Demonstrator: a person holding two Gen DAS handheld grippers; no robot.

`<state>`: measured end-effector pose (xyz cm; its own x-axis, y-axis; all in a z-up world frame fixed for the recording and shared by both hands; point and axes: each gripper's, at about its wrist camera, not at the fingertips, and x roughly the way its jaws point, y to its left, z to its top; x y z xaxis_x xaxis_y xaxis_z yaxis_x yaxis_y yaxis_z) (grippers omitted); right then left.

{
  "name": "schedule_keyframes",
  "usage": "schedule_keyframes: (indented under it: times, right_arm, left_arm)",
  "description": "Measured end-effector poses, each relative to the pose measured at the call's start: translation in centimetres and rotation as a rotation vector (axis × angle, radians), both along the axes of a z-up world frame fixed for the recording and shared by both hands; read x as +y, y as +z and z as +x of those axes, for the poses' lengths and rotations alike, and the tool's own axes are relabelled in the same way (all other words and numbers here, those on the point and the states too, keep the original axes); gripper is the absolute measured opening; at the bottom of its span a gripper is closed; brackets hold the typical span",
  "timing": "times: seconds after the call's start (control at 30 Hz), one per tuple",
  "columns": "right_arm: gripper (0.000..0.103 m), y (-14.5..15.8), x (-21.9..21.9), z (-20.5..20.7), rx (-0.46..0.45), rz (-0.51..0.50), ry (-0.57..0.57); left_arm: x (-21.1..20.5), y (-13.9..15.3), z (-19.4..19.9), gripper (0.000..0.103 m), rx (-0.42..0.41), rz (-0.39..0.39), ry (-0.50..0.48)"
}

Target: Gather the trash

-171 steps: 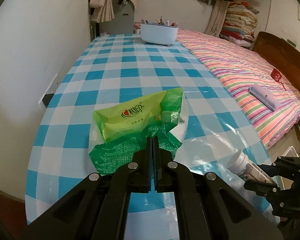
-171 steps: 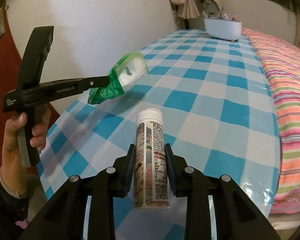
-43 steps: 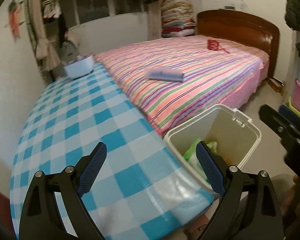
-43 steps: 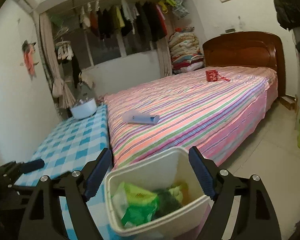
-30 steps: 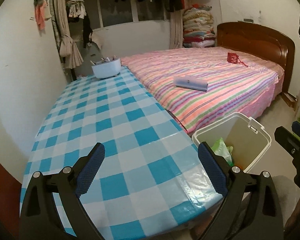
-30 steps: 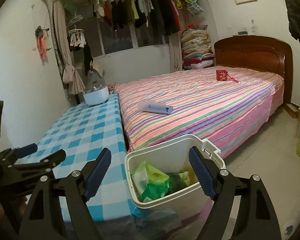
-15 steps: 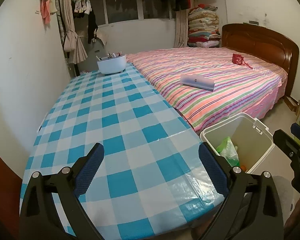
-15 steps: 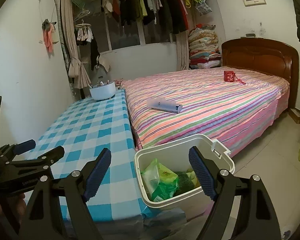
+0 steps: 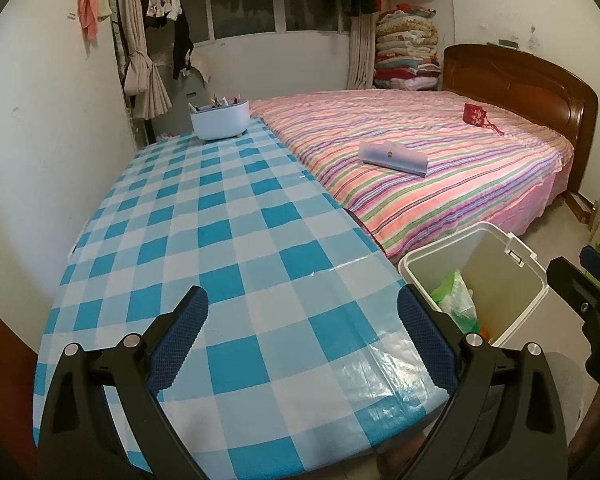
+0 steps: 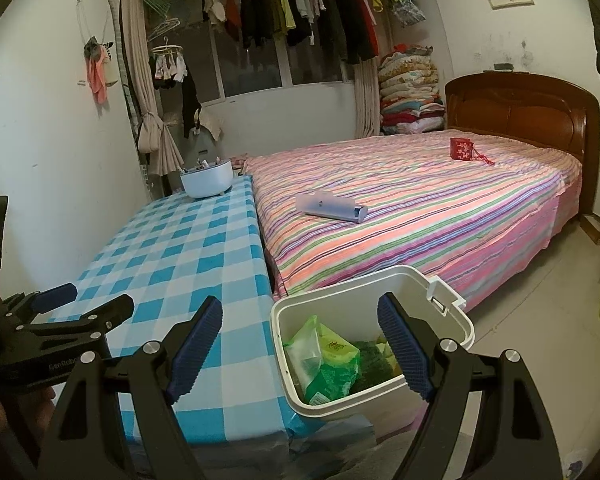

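Ahead of and below the right gripper (image 10: pixel 300 344), the white bin (image 10: pixel 452 322) is sitting on the floor, framed between its wide, empty jaws. Green wrappers (image 10: pixel 332 364) are lying inside. The left gripper (image 9: pixel 300 340) is hovering over the checked table (image 9: pixel 220 208), also spread wide and carrying nothing; the bin (image 9: pixel 512 280) is lying to its right. Judging by this, the right hand is nearer the bin. No trash is showing on the table.
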<state>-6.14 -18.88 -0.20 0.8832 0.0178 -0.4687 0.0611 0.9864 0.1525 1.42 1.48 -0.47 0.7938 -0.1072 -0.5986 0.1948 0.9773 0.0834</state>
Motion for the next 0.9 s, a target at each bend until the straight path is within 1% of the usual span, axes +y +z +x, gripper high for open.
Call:
schedule_keyframes:
  times: [0.3,0.9]
  right_arm:
    - [0.078,-0.22,-0.09,0.27,0.011,0.009,0.000]
    - [0.078,-0.39,-0.23,0.30,0.015,0.014,0.002]
  left_arm:
    - [-0.32,-0.30,-0.05,0.094,0.007,0.022,-0.016]
    - [-0.52,-0.88,0.05,0.094,0.015,0.028,-0.020]
